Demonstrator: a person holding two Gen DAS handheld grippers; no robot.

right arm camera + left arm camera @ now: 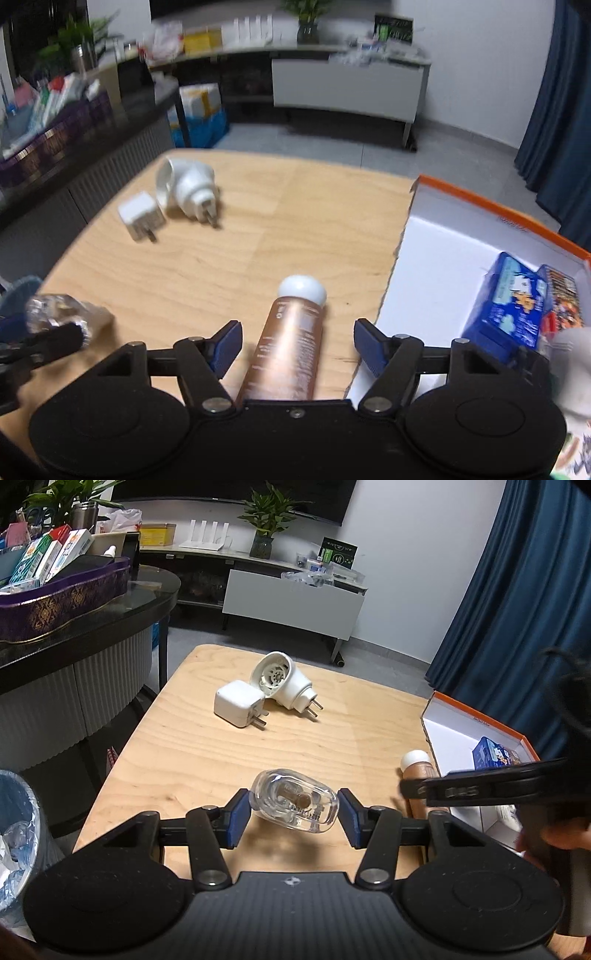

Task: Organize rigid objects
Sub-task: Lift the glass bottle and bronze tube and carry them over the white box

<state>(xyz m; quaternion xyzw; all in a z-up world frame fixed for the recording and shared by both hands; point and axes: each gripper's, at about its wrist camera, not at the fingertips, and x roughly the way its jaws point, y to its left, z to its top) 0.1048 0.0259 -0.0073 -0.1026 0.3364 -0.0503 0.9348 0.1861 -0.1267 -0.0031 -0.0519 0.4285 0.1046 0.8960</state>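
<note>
Right tool open, astride brown bottle lying on table.

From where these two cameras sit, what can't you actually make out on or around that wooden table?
- Brown bottle: its base is hidden under the right gripper body in the right wrist view; label print blurred.
- Clear plastic container: contents too small to identify in the left wrist view; the right wrist view smears it.
- Orange-rimmed box: its near end is cut off by the picture edge and gripper.
- Left gripper: whether its pads press the container is unclear.
</note>
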